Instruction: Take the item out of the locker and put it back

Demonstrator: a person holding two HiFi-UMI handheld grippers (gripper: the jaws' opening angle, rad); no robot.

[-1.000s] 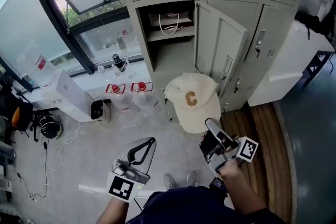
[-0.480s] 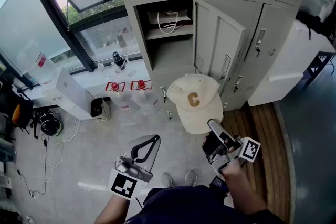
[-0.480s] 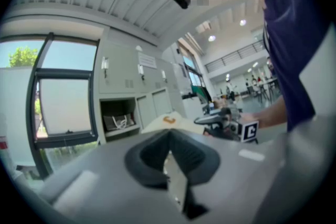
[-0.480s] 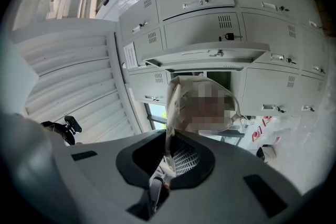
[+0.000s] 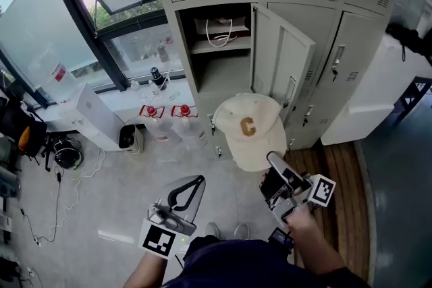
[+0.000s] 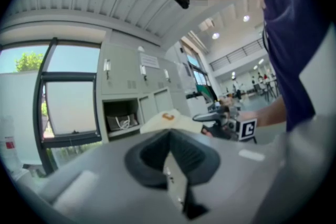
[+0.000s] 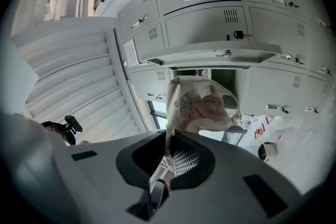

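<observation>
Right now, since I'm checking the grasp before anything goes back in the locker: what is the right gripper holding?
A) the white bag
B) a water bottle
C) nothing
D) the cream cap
D: the right gripper has its jaws shut on the edge of the cream cap.

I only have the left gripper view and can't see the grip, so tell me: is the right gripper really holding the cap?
Observer: Yes. The right gripper has its jaws shut on the cap's edge.
Operator: Is the cap inside the locker?
Observer: No. From the head view it's out in front of the locker's open door.
Operator: Anything on the floor there?
Observer: Two bottles, left of the locker.
</observation>
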